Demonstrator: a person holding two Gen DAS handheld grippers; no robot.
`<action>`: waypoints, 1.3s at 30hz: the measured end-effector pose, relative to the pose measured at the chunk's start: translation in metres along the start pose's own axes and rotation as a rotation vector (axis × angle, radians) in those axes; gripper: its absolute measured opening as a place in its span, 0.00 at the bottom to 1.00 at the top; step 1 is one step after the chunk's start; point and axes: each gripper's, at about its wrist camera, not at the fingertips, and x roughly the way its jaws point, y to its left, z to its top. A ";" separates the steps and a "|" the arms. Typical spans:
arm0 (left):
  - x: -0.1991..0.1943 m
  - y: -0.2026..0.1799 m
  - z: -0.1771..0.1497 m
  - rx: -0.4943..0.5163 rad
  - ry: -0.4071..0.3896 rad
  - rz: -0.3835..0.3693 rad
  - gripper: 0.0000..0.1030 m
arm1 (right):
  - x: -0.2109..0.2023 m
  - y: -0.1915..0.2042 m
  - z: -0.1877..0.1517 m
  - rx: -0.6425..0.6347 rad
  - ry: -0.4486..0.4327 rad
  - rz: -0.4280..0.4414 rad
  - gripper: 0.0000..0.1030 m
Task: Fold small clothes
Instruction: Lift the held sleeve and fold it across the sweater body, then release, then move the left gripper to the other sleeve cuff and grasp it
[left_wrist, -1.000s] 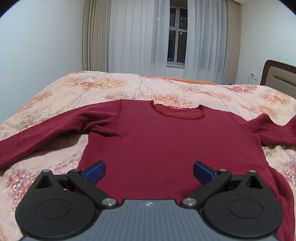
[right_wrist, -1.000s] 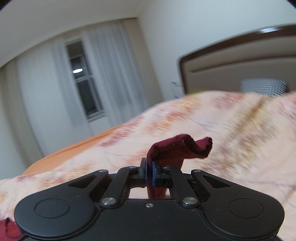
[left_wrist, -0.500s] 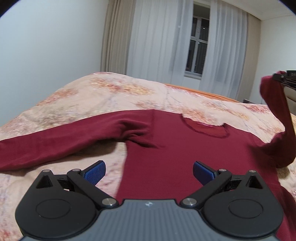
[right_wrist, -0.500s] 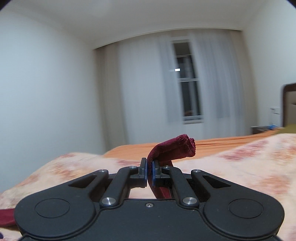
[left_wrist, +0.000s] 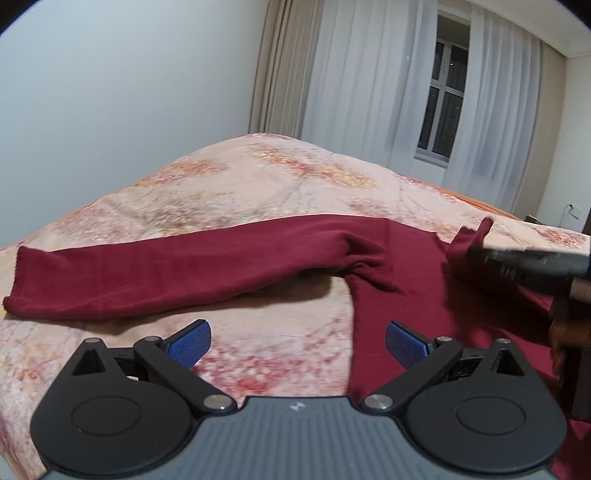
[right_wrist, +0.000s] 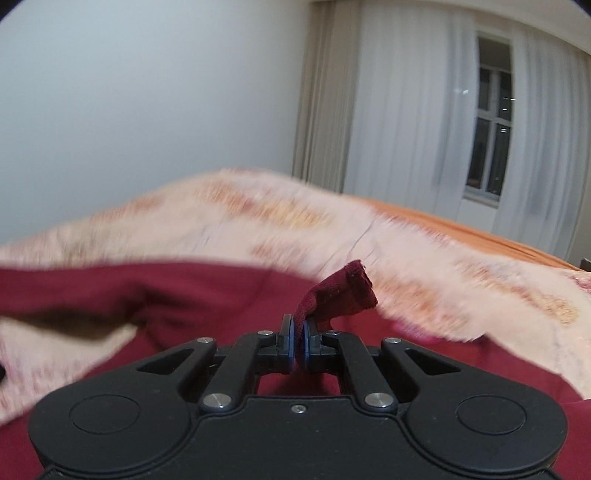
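The left gripper (left_wrist: 297, 345) hung wide apart, holding nothing, above the bedspread (left_wrist: 258, 192). The right gripper (right_wrist: 298, 349) was clamped tight on a sleeve cuff (right_wrist: 341, 293) (its surroundings blurred). Beyond lay the maroon sweater (left_wrist: 402, 273), its other sleeve (left_wrist: 166, 266) stretched flat leftward.

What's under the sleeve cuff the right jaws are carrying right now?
The right gripper holds the sleeve cuff above the red sweater body, near its neckline. The bedspread beneath is covered there.
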 end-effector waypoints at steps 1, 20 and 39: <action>0.000 0.002 0.000 -0.002 0.000 0.004 1.00 | 0.005 0.000 -0.006 -0.020 0.017 0.006 0.04; 0.019 -0.023 0.017 0.019 -0.039 -0.014 1.00 | -0.034 0.003 -0.039 -0.278 0.079 0.124 0.83; 0.131 -0.097 0.019 -0.005 0.064 -0.035 1.00 | -0.086 -0.237 -0.104 0.290 0.013 -0.554 0.99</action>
